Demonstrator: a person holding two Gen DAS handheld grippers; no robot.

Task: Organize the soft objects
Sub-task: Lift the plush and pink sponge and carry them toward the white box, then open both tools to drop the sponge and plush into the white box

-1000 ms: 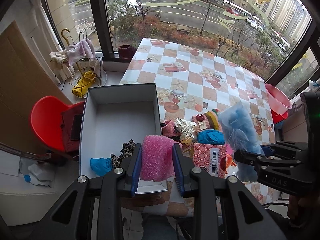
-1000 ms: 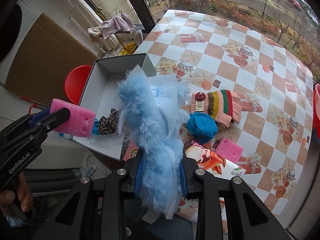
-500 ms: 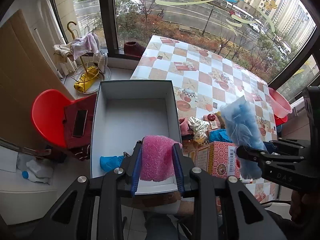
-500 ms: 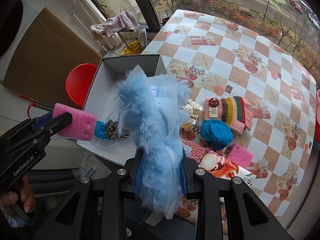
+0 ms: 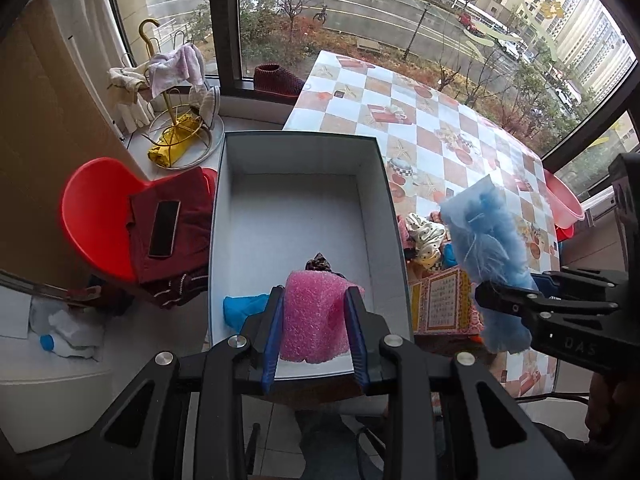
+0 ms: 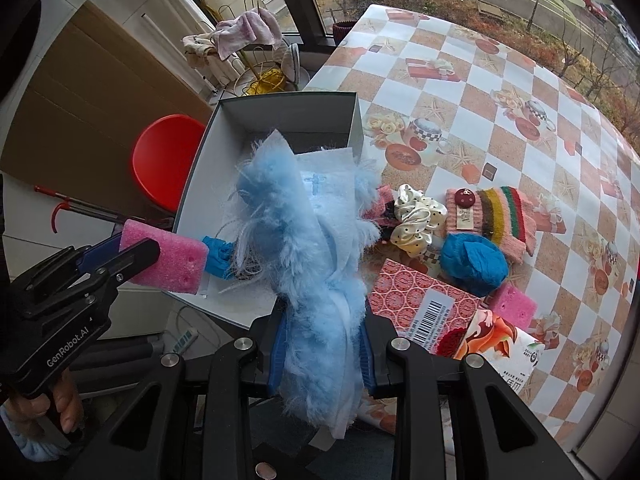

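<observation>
Rainy street shows beyond the window and checked worktop (image 6: 500, 92). Over the near end of the grey open box (image 5: 298, 216), the left claw (image 5: 316, 330) clamps a pink foam sponge (image 5: 316, 316), long axis along the fingers, pointing steeply down. The right claw (image 6: 322, 354) clamps a fluffy blue duster (image 6: 304, 248) likewise. Two items lie boxed; several wait outside.

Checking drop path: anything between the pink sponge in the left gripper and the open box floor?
Nothing visible blocks it. The pink sponge hangs over the box near edge; a leopard scrunchie and blue cloth lie there, the rest is bare.
</observation>
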